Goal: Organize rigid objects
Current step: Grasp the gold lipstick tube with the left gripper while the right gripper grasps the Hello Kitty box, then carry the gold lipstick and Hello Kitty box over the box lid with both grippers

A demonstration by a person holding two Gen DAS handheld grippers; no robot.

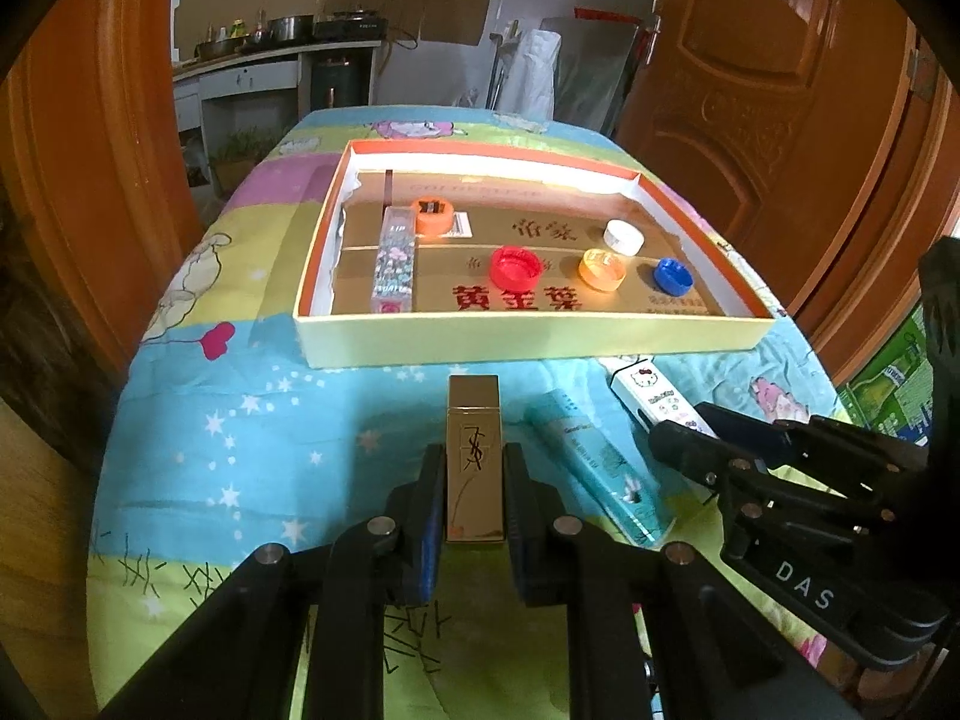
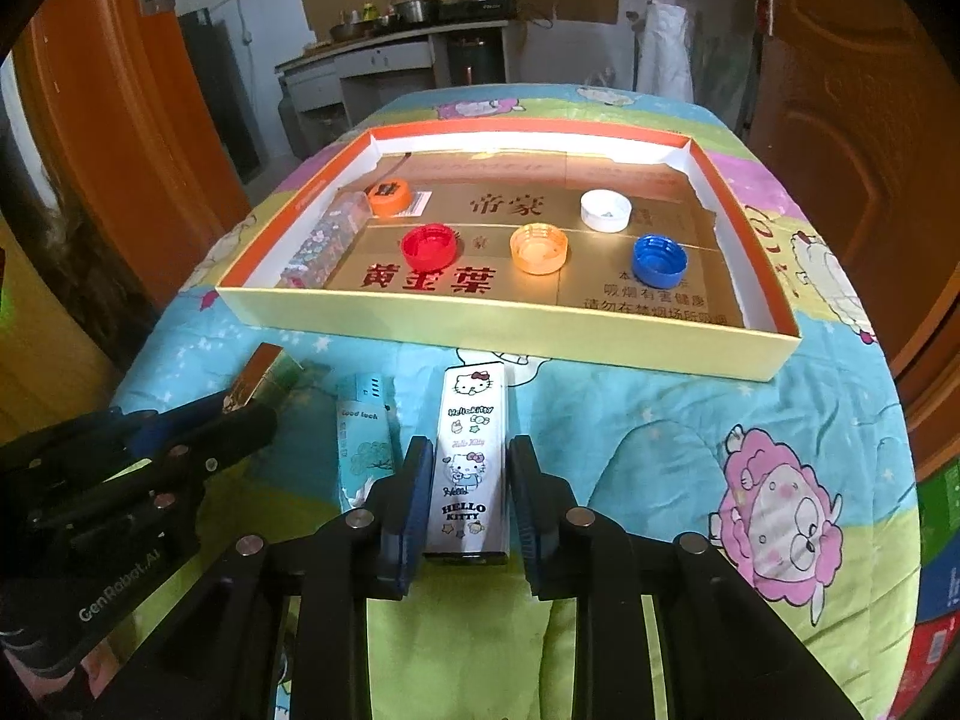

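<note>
My left gripper (image 1: pixel 473 462) is shut on a gold box (image 1: pixel 473 456) with a black logo, lying on the table in front of the tray. My right gripper (image 2: pixel 471 456) straddles a white Hello Kitty box (image 2: pixel 471 462); small gaps show on both sides, so it is open around it. A teal box (image 1: pixel 600 471) lies between the two, also in the right wrist view (image 2: pixel 360 444). The shallow yellow tray (image 1: pixel 528 339) holds a floral clear box (image 1: pixel 395 261) at its left and several bottle caps: orange (image 1: pixel 433 215), red (image 1: pixel 515 267), amber (image 1: pixel 601 269), white (image 1: pixel 624 237), blue (image 1: pixel 672 275).
A cartoon-print cloth (image 2: pixel 690 420) covers the table. Wooden doors (image 1: pixel 780 90) stand on both sides. A kitchen counter (image 1: pixel 252 60) with pots is behind. Coloured cartons (image 2: pixel 936 570) stand to the right of the table.
</note>
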